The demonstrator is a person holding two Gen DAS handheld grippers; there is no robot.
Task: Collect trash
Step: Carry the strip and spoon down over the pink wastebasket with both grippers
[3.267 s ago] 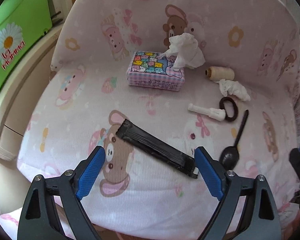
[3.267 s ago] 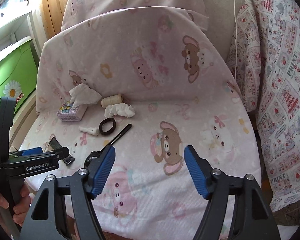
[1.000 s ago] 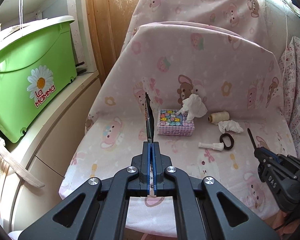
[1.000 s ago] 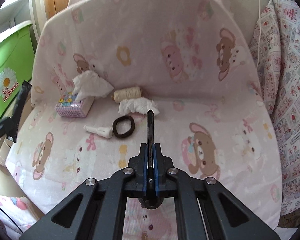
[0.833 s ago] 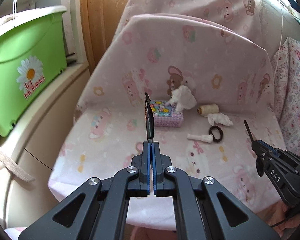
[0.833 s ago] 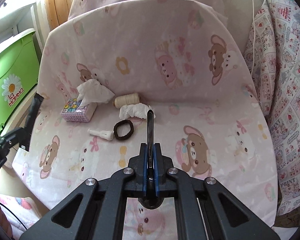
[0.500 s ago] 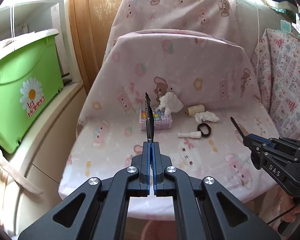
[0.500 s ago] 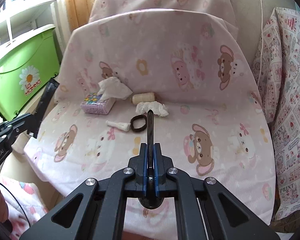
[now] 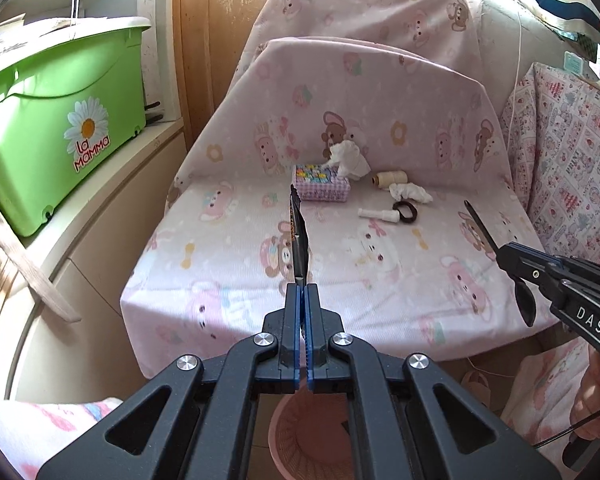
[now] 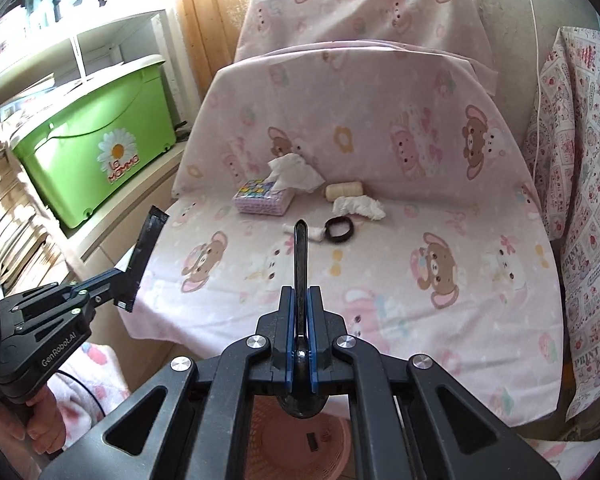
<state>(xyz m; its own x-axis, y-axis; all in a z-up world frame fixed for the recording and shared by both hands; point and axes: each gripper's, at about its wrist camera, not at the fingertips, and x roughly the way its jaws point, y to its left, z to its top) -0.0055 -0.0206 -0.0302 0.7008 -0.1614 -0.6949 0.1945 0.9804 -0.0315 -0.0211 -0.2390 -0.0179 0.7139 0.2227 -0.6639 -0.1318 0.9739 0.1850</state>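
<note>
My left gripper (image 9: 303, 292) is shut on a flat black wrapper (image 9: 299, 240), held edge-on in front of the seat; the wrapper also shows in the right wrist view (image 10: 142, 254). My right gripper (image 10: 301, 296) is shut on a black plastic spoon (image 10: 301, 256), handle pointing forward; the spoon also shows in the left wrist view (image 9: 496, 256). A pink basket (image 10: 300, 448) sits on the floor below both grippers and also shows in the left wrist view (image 9: 312, 432). A crumpled white tissue (image 10: 358, 206) lies at the back of the pink seat (image 10: 380, 280).
On the seat are a tissue pack (image 10: 264, 200), a thread spool (image 10: 344, 191), a black hair tie (image 10: 339, 230) and a small white tube (image 10: 310, 233). A green bin (image 10: 96, 136) stands on a shelf at left. A patterned cloth (image 10: 584, 200) hangs at right.
Both grippers, open over the seat 3.3 s ago, have shut on the wrapper and the spoon, lifted them and drawn back from the seat; the pink basket has come into view below.
</note>
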